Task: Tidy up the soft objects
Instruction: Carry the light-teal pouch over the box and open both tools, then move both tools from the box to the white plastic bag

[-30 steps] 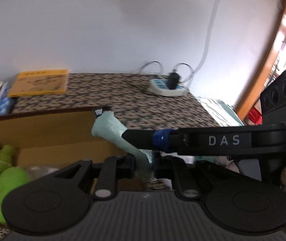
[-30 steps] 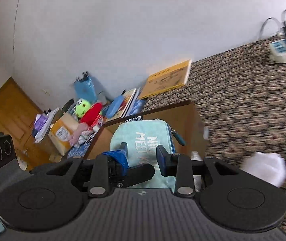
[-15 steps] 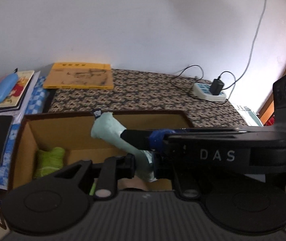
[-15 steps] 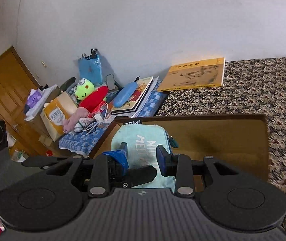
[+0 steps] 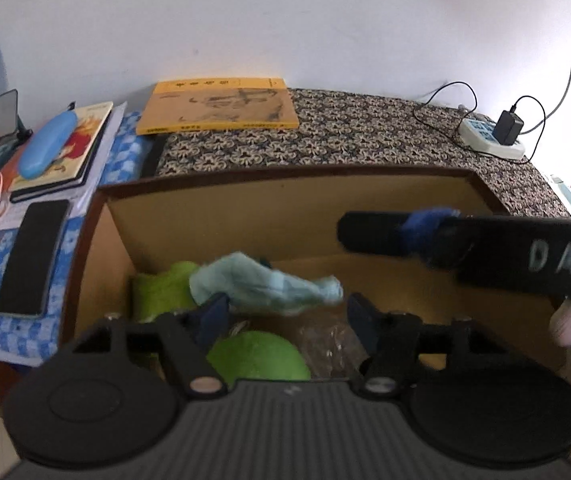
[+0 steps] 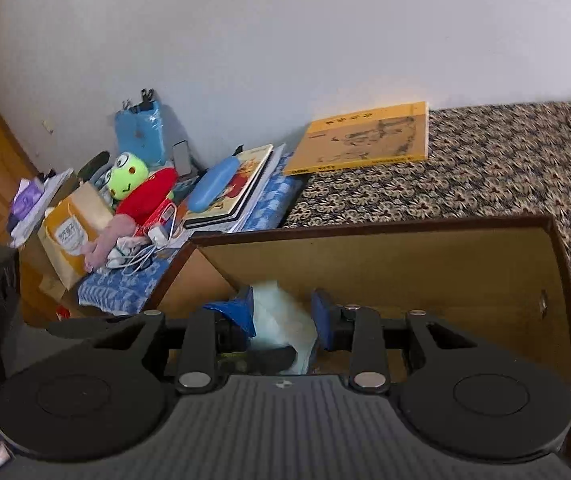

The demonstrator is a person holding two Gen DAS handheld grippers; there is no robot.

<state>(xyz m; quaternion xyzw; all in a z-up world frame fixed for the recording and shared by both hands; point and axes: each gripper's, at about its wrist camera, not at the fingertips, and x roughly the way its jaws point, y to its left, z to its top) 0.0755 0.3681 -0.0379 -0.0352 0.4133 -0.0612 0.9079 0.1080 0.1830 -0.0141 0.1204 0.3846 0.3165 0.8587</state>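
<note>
Two grippers are working over the cardboard box point(image 5: 293, 216), w/ me dropping the pale teal pouch point(image 5: 265, 284) in. My left gripper point(image 5: 285, 316) is opening its fingers; the pouch is lying between them but loose, sagging onto the green plush toys point(image 5: 257, 354) already at the box bottom. My right gripper point(image 6: 283, 316) is showing pouch fabric between its blue pads, apparently touching, so I'm judging it's gripping that end, though not for certain. Step in hand: release into the box, nearly done. Next: I'm needing to let go on the right too, then lift both clear w/o snagging fabric, & go for another soft item.
</note>
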